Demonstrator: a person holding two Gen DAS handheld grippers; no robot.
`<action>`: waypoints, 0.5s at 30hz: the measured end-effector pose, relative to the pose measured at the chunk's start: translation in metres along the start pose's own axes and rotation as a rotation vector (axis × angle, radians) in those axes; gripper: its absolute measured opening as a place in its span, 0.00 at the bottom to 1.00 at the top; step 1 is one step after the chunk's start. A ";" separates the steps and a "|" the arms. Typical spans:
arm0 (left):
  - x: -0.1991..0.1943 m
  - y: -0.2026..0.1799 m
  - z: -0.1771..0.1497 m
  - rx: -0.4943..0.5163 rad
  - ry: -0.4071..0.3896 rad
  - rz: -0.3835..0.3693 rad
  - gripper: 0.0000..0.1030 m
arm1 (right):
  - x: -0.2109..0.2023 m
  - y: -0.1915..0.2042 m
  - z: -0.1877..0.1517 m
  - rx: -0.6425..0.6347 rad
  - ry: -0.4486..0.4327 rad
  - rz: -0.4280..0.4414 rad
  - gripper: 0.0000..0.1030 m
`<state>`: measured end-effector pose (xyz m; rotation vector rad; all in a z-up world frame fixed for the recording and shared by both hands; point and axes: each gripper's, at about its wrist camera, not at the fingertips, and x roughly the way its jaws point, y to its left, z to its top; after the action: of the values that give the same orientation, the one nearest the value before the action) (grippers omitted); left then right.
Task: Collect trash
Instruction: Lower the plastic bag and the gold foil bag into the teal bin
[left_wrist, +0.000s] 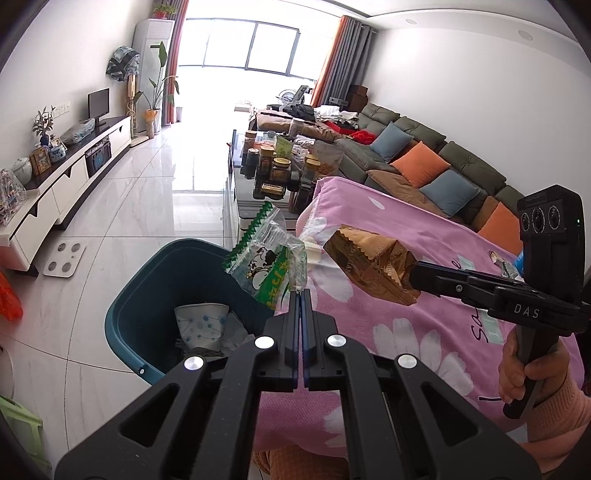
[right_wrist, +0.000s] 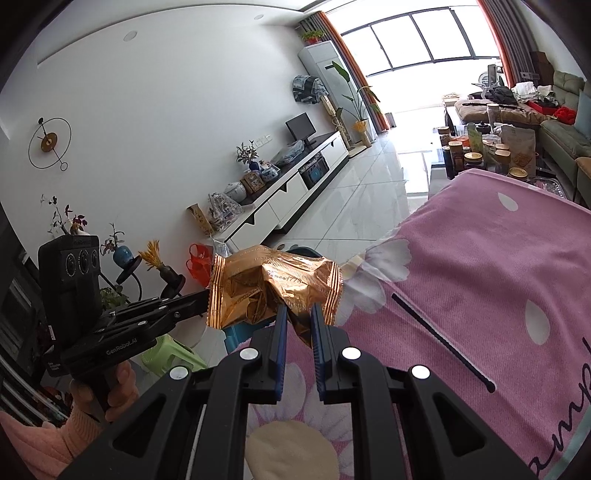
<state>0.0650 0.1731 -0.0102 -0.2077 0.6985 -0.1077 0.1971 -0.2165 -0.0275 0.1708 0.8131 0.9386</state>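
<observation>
My left gripper (left_wrist: 300, 293) is shut on a clear and green snack wrapper (left_wrist: 266, 260), which hangs over the rim of the dark teal bin (left_wrist: 147, 291). A crumpled paper cup (left_wrist: 201, 325) lies inside the bin. My right gripper (right_wrist: 297, 312) is shut on a crumpled gold foil wrapper (right_wrist: 273, 286) and holds it above the edge of the pink flowered blanket (right_wrist: 498, 266). In the left wrist view the gold wrapper (left_wrist: 373, 264) sits right of the green one, held by the right gripper (left_wrist: 415, 275). In the right wrist view the foil hides the left gripper's tips.
A glass coffee table (left_wrist: 236, 184) crowded with jars stands beyond the bin. A green sofa (left_wrist: 424, 147) with cushions runs along the right wall, a white TV cabinet (left_wrist: 74, 173) along the left. A black stick (right_wrist: 441, 341) lies on the blanket. A bathroom scale (left_wrist: 64, 258) lies on the tiled floor.
</observation>
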 end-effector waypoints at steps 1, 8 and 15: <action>0.000 0.001 0.000 -0.001 -0.001 0.003 0.01 | 0.001 0.000 0.001 0.000 0.002 0.001 0.11; 0.003 0.006 0.001 -0.012 -0.002 0.021 0.01 | 0.009 0.003 0.003 -0.004 0.016 0.008 0.11; 0.005 0.013 0.002 -0.026 -0.002 0.044 0.01 | 0.015 0.009 0.003 -0.013 0.026 0.013 0.11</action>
<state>0.0709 0.1853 -0.0148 -0.2177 0.7028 -0.0566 0.1986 -0.1993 -0.0291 0.1528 0.8303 0.9602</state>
